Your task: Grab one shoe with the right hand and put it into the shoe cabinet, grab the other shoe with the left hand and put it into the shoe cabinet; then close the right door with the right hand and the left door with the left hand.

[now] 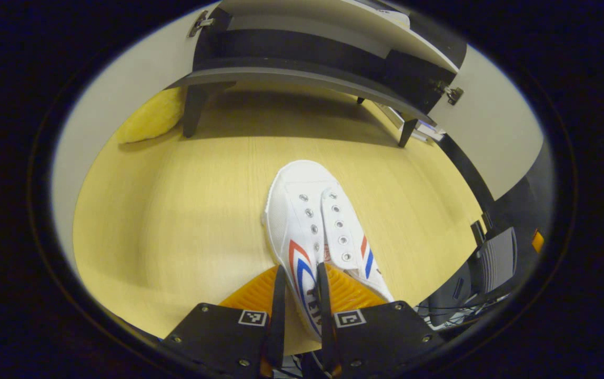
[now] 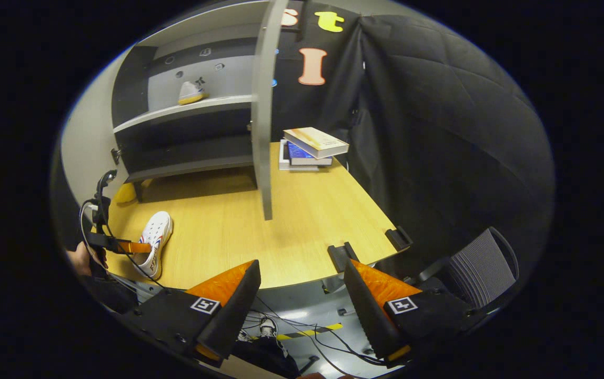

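White canvas, red and blue stripes: the second shoe (image 1: 315, 226) lies on the wooden table (image 1: 175, 210) in front of the shoe cabinet (image 1: 307, 73), toe pointed at it. My left gripper (image 1: 300, 295) is clamped on the shoe's heel-end collar, one finger outside the side wall and one inside the opening. I judge that grip sensible, since the thin canvas edge gives the fingers something to bite on and leaves the toe free to lead into the cabinet.

From the right gripper view, the left gripper (image 2: 139, 247) shows beside the cabinet's left end, at the near edge of the table, with a hand (image 2: 78, 259) behind it. My right gripper (image 2: 299, 295) hangs released, jaws spread wide and holding nothing, back from the cabinet past the table's near edge. I read that as parked clear so the left side has room.

Inside the cabinet, the first shoe (image 2: 191, 92) sits on the upper shelf (image 2: 186, 111). The lower compartment looks dark and I see nothing in it. The right door (image 2: 265, 105) stands open, edge toward me. Books (image 2: 310, 148) are stacked just beyond that door.
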### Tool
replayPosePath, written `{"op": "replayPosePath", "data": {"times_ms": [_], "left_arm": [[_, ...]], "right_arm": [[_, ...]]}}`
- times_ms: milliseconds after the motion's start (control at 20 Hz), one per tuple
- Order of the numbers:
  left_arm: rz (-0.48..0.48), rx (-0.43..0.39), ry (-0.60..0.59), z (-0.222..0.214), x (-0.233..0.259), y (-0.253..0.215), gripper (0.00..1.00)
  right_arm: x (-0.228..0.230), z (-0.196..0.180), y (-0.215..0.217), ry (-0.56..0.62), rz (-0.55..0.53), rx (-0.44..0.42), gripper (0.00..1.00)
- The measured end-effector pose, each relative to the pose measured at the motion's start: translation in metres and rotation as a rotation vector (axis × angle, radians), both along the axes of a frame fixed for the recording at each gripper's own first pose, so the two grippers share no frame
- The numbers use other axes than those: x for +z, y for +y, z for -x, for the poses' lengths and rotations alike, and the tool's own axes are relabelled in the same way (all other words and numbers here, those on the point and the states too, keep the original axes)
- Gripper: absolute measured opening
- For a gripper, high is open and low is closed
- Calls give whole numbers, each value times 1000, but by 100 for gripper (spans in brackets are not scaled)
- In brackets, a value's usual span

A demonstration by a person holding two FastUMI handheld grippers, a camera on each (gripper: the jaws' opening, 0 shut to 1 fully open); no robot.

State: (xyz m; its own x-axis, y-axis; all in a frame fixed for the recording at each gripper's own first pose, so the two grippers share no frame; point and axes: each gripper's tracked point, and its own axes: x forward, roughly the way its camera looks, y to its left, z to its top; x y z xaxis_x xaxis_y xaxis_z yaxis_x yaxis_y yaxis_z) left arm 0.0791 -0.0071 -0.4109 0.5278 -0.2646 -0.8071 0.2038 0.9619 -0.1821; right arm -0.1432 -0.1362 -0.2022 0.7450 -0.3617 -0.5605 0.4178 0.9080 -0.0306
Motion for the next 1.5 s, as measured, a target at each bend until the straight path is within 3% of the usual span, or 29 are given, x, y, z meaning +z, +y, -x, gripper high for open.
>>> {"op": "replayPosePath", "data": {"times_ms": [50, 100, 150, 250, 300, 600, 800, 950, 1150, 1300, 1500], "left_arm": [[-14, 5, -7, -1, 3, 3, 32], [-14, 24, 8, -4, 0, 0, 20], [-18, 31, 10, -1, 1, 2, 18], [-37, 78, -2, -7, 3, 3, 19], [-44, 88, 6, -6, 2, 1, 5], [-102, 75, -59, -15, 25, 5, 4], [-45, 112, -144, -28, 68, 17, 4], [-22, 131, -231, -34, 112, 31, 4], [-45, 98, -355, -36, 145, 42, 4], [-66, 76, -430, -39, 156, 44, 2], [17, 121, -501, -42, 149, 43, 4]], "right_arm": [[2, 2, -8, -11, 2, -21, 99], [5, 2, -16, -23, 5, -37, 99], [7, 1, -24, -36, 8, -51, 99], [15, -3, -40, -69, 15, -81, 99], [19, -6, -47, -88, 16, -95, 100], [28, -19, -89, -174, 41, -159, 97], [28, -34, -116, -208, 31, -186, 99], [34, -55, -133, -232, 40, -182, 97], [49, -84, -145, -276, 53, -158, 97], [57, -100, -150, -300, 62, -143, 97], [55, -112, -156, -323, 50, -143, 99]]}}
